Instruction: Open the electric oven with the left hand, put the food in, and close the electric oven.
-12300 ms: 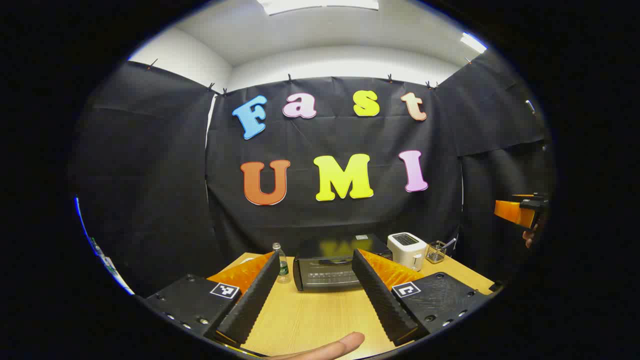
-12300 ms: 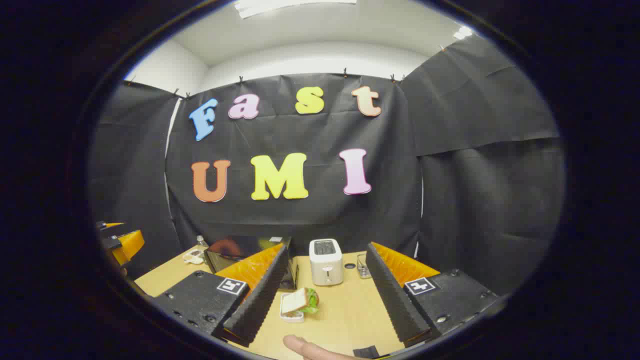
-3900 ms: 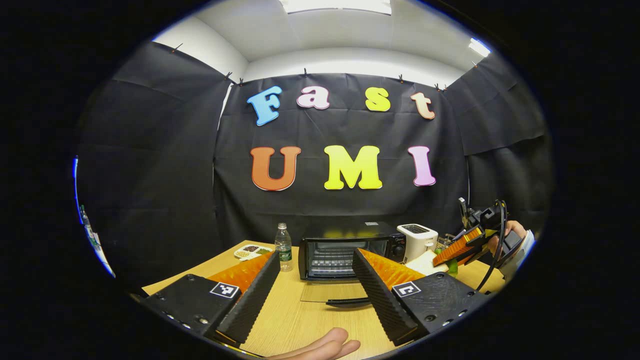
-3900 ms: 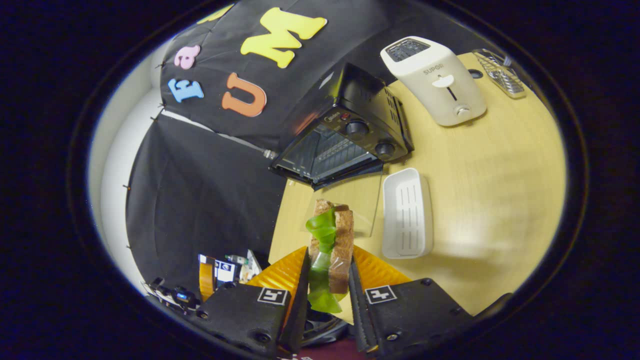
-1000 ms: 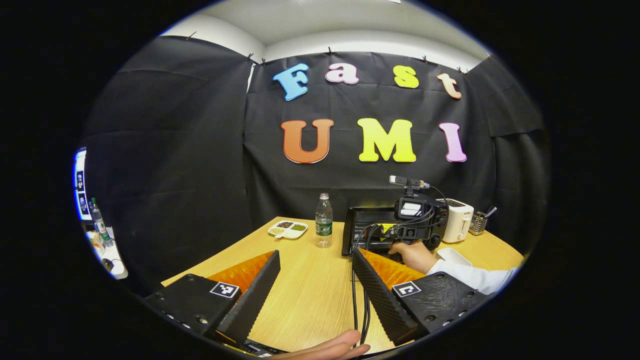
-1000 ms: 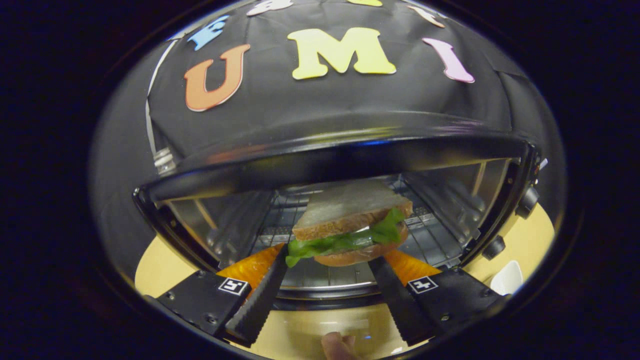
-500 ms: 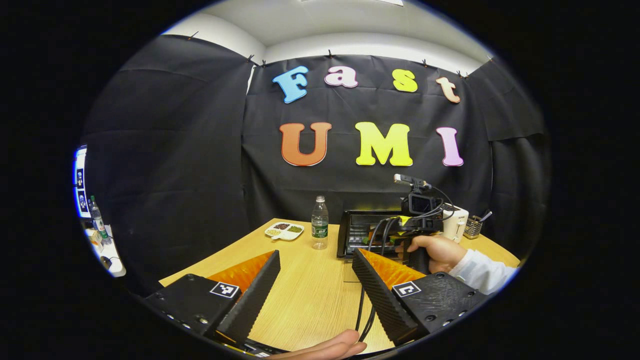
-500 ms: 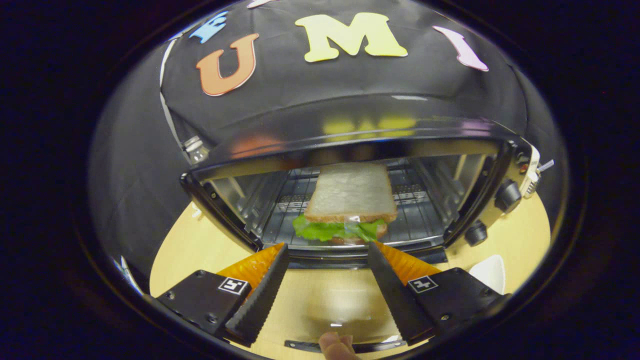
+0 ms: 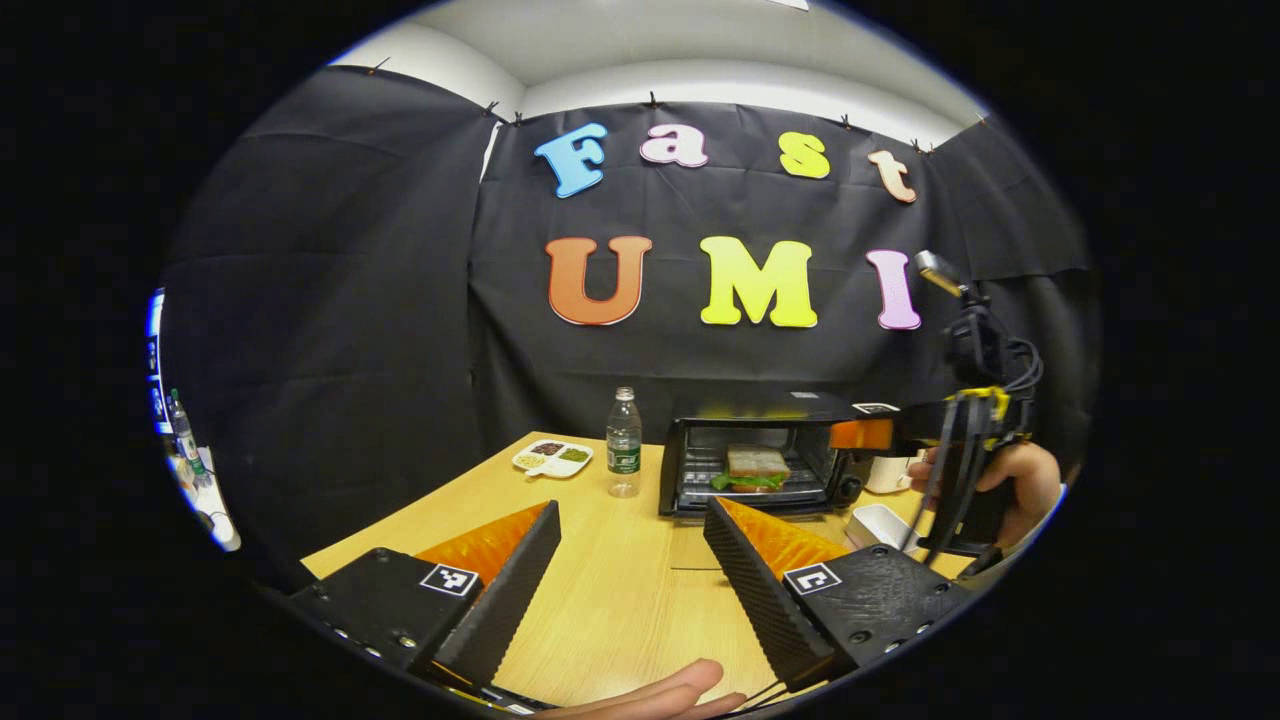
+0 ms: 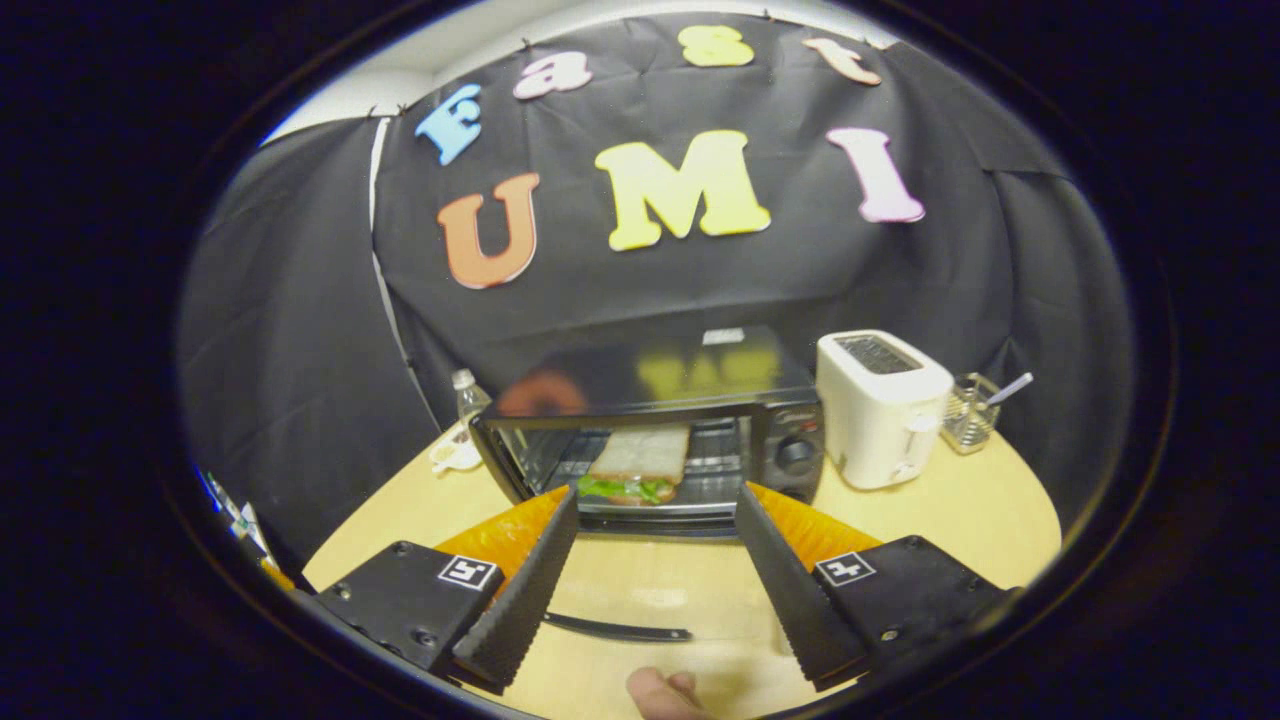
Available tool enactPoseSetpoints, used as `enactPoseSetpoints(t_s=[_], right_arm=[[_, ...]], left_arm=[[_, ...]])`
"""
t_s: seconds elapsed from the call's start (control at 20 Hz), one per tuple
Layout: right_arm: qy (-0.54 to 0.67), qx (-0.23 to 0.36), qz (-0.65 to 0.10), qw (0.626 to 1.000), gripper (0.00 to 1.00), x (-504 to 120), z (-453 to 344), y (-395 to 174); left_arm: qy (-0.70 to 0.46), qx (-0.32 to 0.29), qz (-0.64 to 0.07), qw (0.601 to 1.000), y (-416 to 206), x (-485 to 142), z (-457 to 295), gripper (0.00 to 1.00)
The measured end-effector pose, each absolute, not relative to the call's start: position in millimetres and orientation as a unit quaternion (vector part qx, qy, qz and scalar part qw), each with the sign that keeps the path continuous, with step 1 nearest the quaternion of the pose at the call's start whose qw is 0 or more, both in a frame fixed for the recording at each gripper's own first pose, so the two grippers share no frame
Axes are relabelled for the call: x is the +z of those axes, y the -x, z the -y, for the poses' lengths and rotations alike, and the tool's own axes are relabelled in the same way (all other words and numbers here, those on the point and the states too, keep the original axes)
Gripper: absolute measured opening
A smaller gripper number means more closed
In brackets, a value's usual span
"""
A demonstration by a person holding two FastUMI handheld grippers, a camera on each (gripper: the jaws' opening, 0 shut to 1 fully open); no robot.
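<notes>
Your sandwich (image 10: 633, 466) sits on the rack inside the electric oven (image 10: 655, 430), toward the left half of the cavity, so the step in hand looks to be closing the door. In the right gripper view the oven is at twelve o'clock across the table (image 10: 950, 520), and the glass door lies flat toward you with its dark handle (image 10: 615, 628) at six o'clock, between the fingers. Your right gripper (image 10: 650, 570) has its jaws spread wide and holds nothing. Your left gripper (image 9: 625, 575) is likewise wide apart and empty; from its view the oven (image 9: 760, 455) is at one o'clock, well apart from it, with the sandwich (image 9: 752, 468) visible inside.

To close well, I judge you should take the left gripper to the handle's front edge from below and lift in an arc about the hinge at the oven's foot. Push at the handle's middle, not a corner, so the door does not twist. Slow down near upright; a slam could shake the light oven and shift the food. Keep your right hand (image 9: 1010, 480), at three o'clock in the left gripper view, and its cables out of the door's path. The toaster (image 10: 880, 405) at two o'clock and the water bottle (image 9: 623, 443) stand clear of the swing
</notes>
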State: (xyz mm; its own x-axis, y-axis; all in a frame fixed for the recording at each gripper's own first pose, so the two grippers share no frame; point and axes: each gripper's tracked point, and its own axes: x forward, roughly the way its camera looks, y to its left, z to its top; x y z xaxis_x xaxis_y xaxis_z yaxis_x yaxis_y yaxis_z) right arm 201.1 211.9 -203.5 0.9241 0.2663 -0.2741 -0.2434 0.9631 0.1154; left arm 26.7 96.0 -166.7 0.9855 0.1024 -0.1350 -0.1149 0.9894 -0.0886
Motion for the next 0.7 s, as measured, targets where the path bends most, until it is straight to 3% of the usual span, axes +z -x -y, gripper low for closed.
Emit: enactPoseSetpoints(t_s=[0.05,0.1,0.15,0.3,0.35,0.4,0.7], right_arm=[[-0.041,0.13,-0.121,0.983,0.89,-186.9,-197.8,-188.0],[-0.041,0.125,-0.094,0.987,0.89,-171.1,-182.7,-175.1],[-0.036,0.117,-0.074,0.99,1.0,-158.7,-164.2,-164.7],[-0.023,0.075,-0.012,0.997,1.0,-121.5,-112.1,-127.5],[-0.019,0.067,0.003,0.998,1.0,-110.8,-97.7,-116.6],[-0.017,0.061,0.021,0.998,0.89,-98.8,-85.4,-104.4],[0.003,0.032,0.07,0.997,0.89,-43.0,-26.8,-55.9]], left_arm=[[0.051,0.048,-0.07,0.995,-32.4,-170.1,-90.1,0.95],[0.051,0.045,-0.074,0.995,-37.6,-174.1,-84.6,0.95],[0.048,0.043,-0.075,0.995,-44.2,-177.0,-81.3,0.95],[0.051,0.028,-0.092,0.994,-63.2,-198.3,-55.8,0.95],[0.058,0.018,-0.106,0.993,-70.7,-209.7,-43.9,0.95],[0.061,0.008,-0.117,0.991,-77.3,-219.8,-32.0,0.95],[0.039,-0.036,-0.178,0.983,-114.2,-272.6,36.9,0.95]])
